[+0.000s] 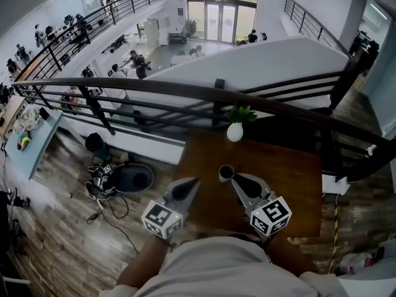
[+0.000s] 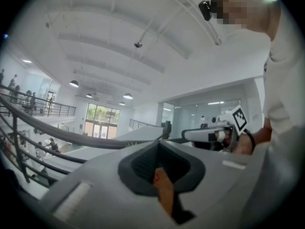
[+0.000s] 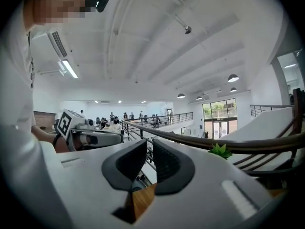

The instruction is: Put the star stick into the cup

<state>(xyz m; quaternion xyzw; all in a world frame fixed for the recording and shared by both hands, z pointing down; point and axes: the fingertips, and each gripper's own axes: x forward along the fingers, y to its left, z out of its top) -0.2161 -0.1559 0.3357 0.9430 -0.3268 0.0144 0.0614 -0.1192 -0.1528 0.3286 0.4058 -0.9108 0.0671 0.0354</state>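
A small dark cup (image 1: 226, 173) stands on the brown wooden table (image 1: 291, 184), near its middle. My right gripper (image 1: 237, 179) hovers just right of the cup; in the right gripper view (image 3: 148, 157) its dark pads stand a narrow gap apart with nothing between them. My left gripper (image 1: 193, 182) is held over the table's left edge, a little left of the cup. Its pads (image 2: 143, 168) meet, and only a brown sliver of table shows below them. I cannot make out the star stick in any view.
A white vase with a green plant (image 1: 235, 130) sits at the table's far edge, against the dark railing (image 1: 154, 89). Beyond the railing the floor drops to a lower level. Cables and a dark round seat (image 1: 133, 179) lie on the floor to the left.
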